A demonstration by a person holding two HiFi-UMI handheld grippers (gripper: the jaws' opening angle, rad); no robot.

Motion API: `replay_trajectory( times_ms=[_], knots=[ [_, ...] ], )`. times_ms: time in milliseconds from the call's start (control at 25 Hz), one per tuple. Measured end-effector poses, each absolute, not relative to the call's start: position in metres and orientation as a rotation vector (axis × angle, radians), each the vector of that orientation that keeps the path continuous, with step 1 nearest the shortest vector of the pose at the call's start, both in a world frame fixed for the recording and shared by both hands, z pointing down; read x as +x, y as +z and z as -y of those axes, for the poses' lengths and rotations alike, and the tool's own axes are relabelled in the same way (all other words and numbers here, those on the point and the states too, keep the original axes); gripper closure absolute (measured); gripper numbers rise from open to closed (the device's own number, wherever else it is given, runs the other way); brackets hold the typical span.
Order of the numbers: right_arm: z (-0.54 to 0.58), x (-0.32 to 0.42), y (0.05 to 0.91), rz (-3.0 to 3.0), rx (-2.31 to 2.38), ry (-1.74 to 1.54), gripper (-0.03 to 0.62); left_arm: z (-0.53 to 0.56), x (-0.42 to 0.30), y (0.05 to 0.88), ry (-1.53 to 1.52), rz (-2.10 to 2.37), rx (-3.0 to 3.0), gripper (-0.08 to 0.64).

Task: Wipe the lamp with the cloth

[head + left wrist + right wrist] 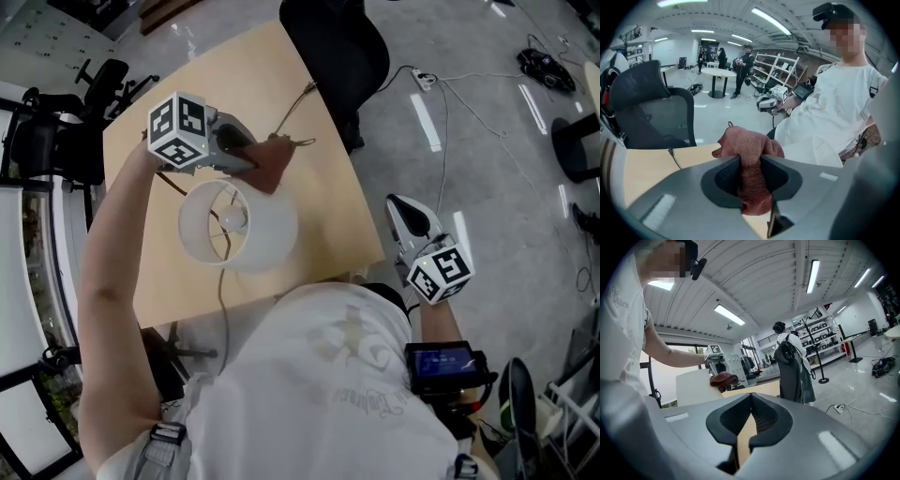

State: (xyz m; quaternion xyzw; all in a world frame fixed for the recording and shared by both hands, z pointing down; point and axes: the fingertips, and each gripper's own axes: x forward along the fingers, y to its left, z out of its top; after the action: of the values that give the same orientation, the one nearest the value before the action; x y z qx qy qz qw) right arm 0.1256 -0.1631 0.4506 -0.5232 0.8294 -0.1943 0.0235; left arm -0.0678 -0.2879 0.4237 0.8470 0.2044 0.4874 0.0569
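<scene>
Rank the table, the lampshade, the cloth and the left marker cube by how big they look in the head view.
1. table
2. lampshade
3. cloth and left marker cube: these look about alike, and the cube sits nearer the camera, so I won't rank them against each other.

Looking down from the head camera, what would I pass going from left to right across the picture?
Black chair → lamp → right gripper → cables on the floor. The left gripper and its cloth overlap the lamp, so they are left out.
</scene>
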Motion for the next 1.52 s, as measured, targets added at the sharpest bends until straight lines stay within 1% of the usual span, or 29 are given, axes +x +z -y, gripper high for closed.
replay_trajectory(
  times_ms=[240, 400, 560, 720, 840, 960, 1200, 1520],
  knots=[
    [0.149, 0.129, 0.461, -2.516, -1.677, -0.645, 0.580, 0.288, -0.071, 0.483, 1.605, -0.659, 2.449, 0.446],
    [0.156, 0.141, 0.465, -2.507, -1.664, -0.657, 0.580, 0.302, -0.066, 0.490, 1.600, -0.538, 2.506, 0.446],
    [0.166, 0.142, 0.464, -2.542, -1.605, -0.660, 0.580, 0.310, -0.072, 0.450, 1.553, -0.410, 2.638, 0.446],
    [0.170, 0.125, 0.449, -2.575, -1.528, -0.654, 0.580, 0.294, -0.082, 0.372, 1.502, -0.365, 2.791, 0.446],
    [0.180, 0.118, 0.451, -2.600, -1.458, -0.654, 0.580, 0.275, -0.081, 0.334, 1.490, -0.446, 2.818, 0.445],
    [0.186, 0.118, 0.462, -2.594, -1.419, -0.670, 0.580, 0.256, -0.075, 0.327, 1.507, -0.572, 2.743, 0.445],
    [0.173, 0.118, 0.458, -2.543, -1.438, -0.709, 0.580, 0.230, -0.074, 0.364, 1.765, -0.796, 2.534, 0.445],
    [0.166, 0.142, 0.477, -2.469, -1.476, -0.772, 0.580, 0.224, -0.056, 0.450, 2.024, -0.976, 2.336, 0.445]
  ],
)
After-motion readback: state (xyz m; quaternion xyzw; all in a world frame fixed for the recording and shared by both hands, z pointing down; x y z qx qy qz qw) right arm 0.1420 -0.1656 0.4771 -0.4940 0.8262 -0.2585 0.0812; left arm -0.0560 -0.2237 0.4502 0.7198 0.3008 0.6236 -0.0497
